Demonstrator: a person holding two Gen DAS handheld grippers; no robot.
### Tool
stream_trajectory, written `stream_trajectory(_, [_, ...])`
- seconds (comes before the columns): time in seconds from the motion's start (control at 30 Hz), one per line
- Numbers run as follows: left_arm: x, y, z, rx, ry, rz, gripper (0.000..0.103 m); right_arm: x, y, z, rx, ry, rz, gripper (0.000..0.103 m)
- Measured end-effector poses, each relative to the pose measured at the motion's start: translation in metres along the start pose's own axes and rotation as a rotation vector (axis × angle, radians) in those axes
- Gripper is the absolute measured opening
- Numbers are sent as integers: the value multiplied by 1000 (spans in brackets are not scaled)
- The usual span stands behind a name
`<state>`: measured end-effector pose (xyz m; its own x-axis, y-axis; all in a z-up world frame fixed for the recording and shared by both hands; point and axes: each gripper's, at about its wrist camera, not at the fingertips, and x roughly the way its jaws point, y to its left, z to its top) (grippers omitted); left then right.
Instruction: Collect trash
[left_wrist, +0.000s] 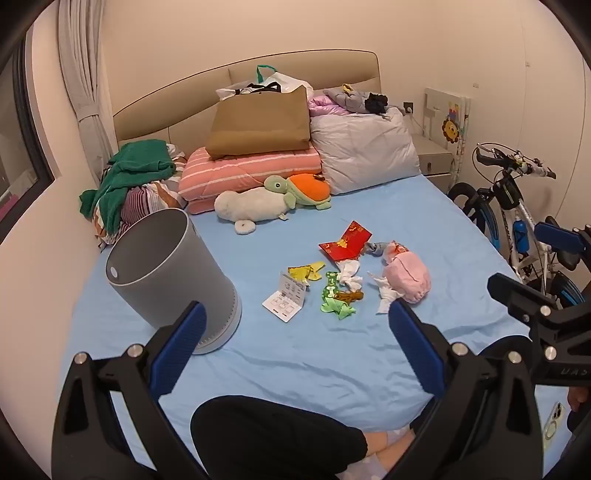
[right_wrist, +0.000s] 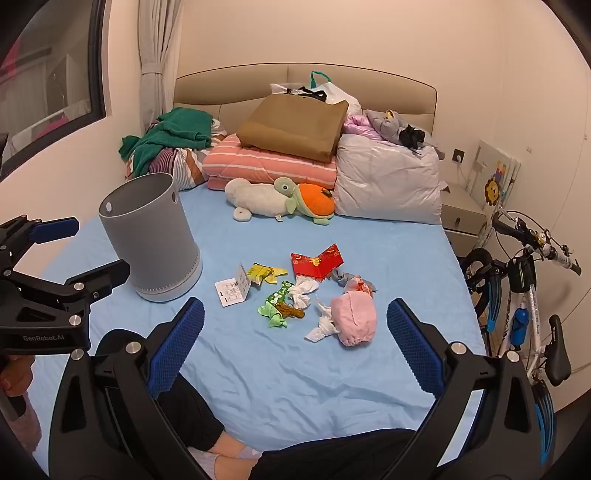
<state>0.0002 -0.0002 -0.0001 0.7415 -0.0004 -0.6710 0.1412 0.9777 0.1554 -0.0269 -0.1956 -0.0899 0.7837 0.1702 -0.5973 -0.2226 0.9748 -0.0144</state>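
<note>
The left tool (left_wrist: 295, 325) stands wide open over the near part of the bed (left_wrist: 332, 369), with nothing between its blue pads (left_wrist: 188, 332). The right tool (right_wrist: 295, 321) is likewise spread wide and empty; in the left wrist view it shows at the right edge of the frame, apart from the litter.

A grey bin (left_wrist: 166, 273) stands upright on the blue sheet at the left of centre in the left wrist view, its mouth open to the top.

The trash lies in a loose heap near the middle of the frame, to the right of the bin and well apart from it: a red envelope (left_wrist: 347, 243) at the upper side, a yellow wrapper (left_wrist: 306, 273), a white leaflet (left_wrist: 286, 301) standing half folded, a green wrapper (left_wrist: 334, 299) with a brown bit of string (left_wrist: 351, 295) touching it, crumpled white tissues (left_wrist: 349, 275), and a pink cloth bundle (left_wrist: 406, 280) at the right with another tissue beside it.

Farther up the frame lie a plush turtle (left_wrist: 295, 190), folded bedding and a brown bag (left_wrist: 258, 125) against the headboard. A bicycle (left_wrist: 509, 206) leans at the right edge. A dark-clothed leg (left_wrist: 273, 435) shows at the bottom of the frame.
</note>
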Motion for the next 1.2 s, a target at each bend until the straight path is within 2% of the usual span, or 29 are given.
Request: stream_trajectory(1.2, [0, 1, 0, -15, -3, -12, 99, -5, 5, -1, 2, -5, 1, 96])
